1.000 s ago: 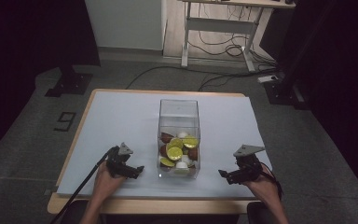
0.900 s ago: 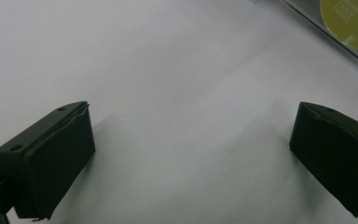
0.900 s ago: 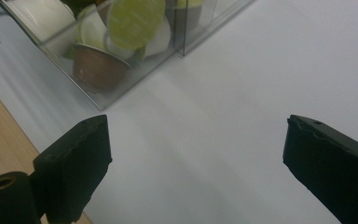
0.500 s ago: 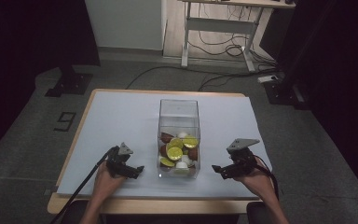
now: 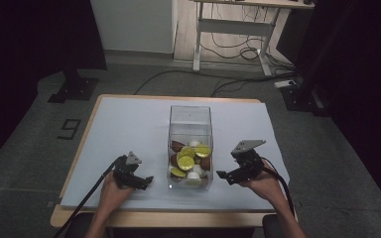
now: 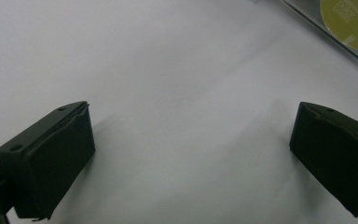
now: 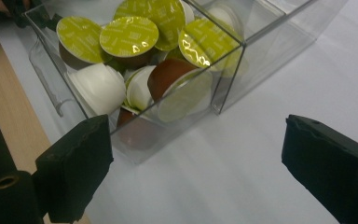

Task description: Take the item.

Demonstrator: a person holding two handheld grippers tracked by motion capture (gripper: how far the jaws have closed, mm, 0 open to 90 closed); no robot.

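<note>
Hands sit near the front edge of the tabletop (image 5: pixel 129 119), one on each side of the clear box (image 5: pixel 190 119). At the left, the left gripper (image 5: pixel 146 181) rests low on the white cover just as it did a second ago, jaws spread wide over bare surface with nothing between them; one corner of the box shows at the upper right of the left gripper view. In the middle, toward the front edge, the box stands upright and open-topped, its front half piled with coffee capsules (image 5: pixel 186 162) – green foil lids, white and brown bodies (none lifted out so far). At the right, the right gripper (image 5: pixel 224 175) is what has changed: over the last second it has risen a little and drawn in toward the box's right wall. Its jaws gape, empty, and in the right gripper view they frame the box's near corner (image 7: pixel 240 46). That reads as an approach – probably the start of a reach over the rim for a capsule, with no grasp made yet.
</note>
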